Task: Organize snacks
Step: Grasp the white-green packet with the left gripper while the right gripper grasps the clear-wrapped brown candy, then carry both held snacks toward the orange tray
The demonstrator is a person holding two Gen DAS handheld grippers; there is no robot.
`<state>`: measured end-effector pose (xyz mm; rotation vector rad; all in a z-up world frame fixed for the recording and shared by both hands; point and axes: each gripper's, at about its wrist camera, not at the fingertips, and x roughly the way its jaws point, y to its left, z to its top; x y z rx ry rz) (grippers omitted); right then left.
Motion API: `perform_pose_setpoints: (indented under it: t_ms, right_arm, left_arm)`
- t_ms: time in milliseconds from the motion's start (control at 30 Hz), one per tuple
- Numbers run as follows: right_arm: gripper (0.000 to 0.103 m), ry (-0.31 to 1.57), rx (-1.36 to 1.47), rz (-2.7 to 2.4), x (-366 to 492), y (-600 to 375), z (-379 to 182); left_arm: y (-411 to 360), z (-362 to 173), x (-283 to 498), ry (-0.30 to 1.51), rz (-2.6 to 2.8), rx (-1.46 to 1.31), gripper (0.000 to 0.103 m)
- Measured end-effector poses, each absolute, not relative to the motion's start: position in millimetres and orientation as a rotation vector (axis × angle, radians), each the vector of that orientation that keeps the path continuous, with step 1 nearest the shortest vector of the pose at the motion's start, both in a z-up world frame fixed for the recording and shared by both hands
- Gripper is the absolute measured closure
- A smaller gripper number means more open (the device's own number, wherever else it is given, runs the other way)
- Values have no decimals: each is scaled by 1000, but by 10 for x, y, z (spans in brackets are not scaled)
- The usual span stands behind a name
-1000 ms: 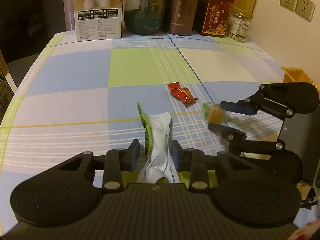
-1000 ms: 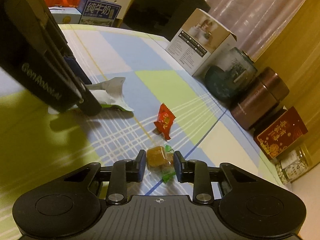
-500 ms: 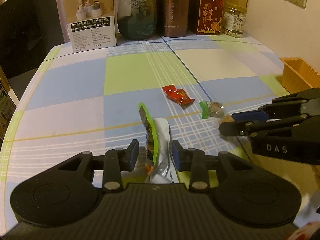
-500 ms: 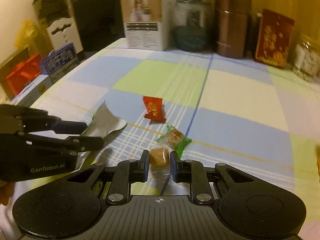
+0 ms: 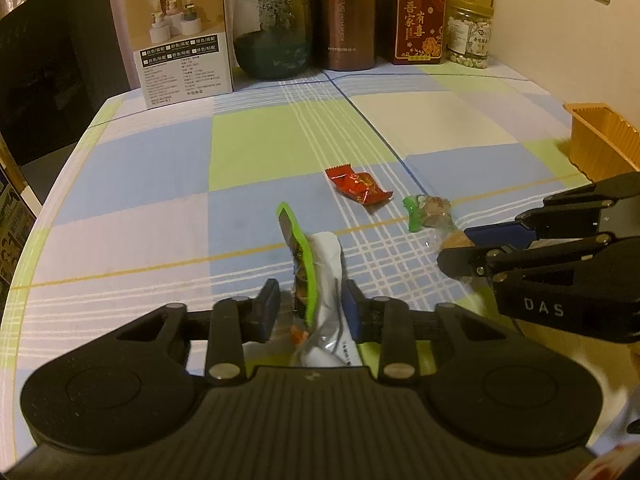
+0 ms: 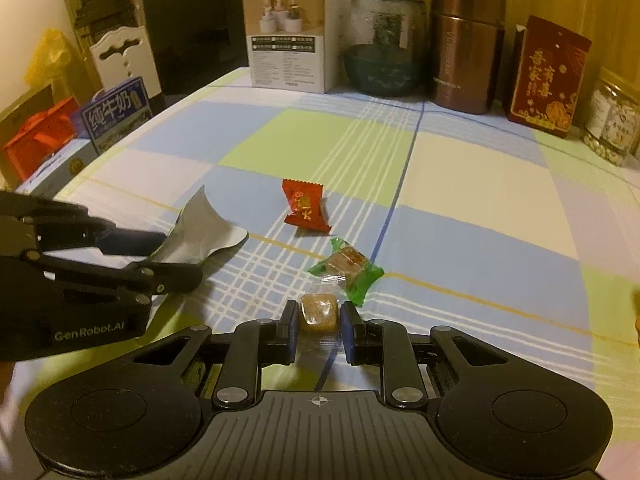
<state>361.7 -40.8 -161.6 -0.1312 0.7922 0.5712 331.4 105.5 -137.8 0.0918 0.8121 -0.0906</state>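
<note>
My left gripper [image 5: 312, 304] holds a green-and-white snack packet [image 5: 320, 268] upright just above the checked tablecloth, its jaws closing tight on it. It appears in the right wrist view as the left gripper [image 6: 180, 258] with the packet's silver side [image 6: 200, 228]. My right gripper [image 6: 319, 322] is shut on a brown candy [image 6: 319, 311] in clear wrap. From the left wrist view the right gripper [image 5: 460, 250] comes in from the right. On the cloth lie a red candy [image 5: 358, 186] [image 6: 305, 206] and a green-wrapped candy [image 5: 426, 210] [image 6: 346, 266].
An orange tray [image 5: 600, 140] stands at the table's right edge. Along the back stand a white box [image 5: 180, 40], a glass jar [image 5: 272, 28], a brown flask [image 5: 344, 16], a red box [image 5: 420, 20] and a nut jar [image 5: 468, 36]. Cartons [image 6: 116, 116] sit beyond the left edge.
My right gripper rolled from tilted to level and drew the brown candy away from the green-wrapped one. The left jaws pinched the packet narrower.
</note>
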Motion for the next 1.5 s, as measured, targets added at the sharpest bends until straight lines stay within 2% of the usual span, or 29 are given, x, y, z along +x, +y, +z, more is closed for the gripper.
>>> perform_pose_setpoints:
  t_ms: [400,1033,1500]
  right_arm:
    - [81,766,-26,504,3294,-579,-1335]
    - [81,748,149,334,2057,-1282,-670]
    - [81,664,169,292,1433,-1662,-195]
  left_arm:
    - [903,-1252,3129,812,-104,60,80]
    - [466,-594,1915,800,-107,-130,80]
    - [207,-213,1389,756,-119,-115,80]
